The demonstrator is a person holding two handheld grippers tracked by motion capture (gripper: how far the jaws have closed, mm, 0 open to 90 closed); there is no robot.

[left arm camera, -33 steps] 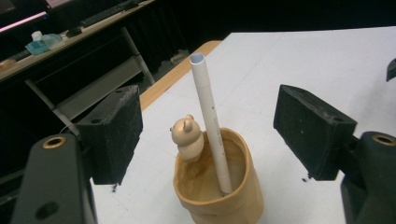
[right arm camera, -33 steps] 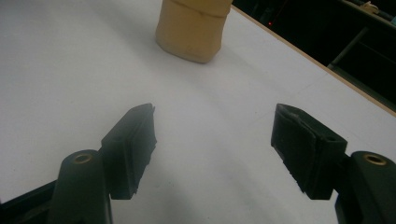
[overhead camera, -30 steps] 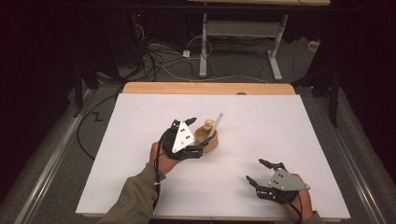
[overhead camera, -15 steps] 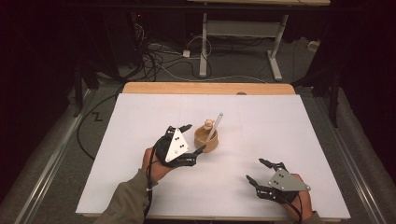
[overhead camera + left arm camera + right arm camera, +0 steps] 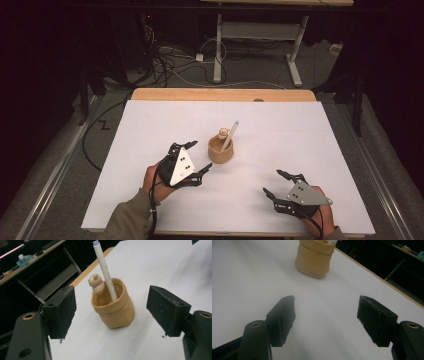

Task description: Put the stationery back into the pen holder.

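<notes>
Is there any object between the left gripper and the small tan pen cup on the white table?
No, nothing visible stands between them. The left gripper has its jaws open and faces the small tan pen cup, which holds a white pen; between them lies bare white table. The cup stands apart from both pads.

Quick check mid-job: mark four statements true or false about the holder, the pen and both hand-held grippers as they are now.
1. The pen stands tilted inside the tan holder. True.
2. The left hand-held gripper is clamped on the holder. False: its jaws are open, apart from it.
3. The right hand-held gripper holds nothing. True.
4. The holder lies tipped over on the white table. False: it stands upright.
</notes>
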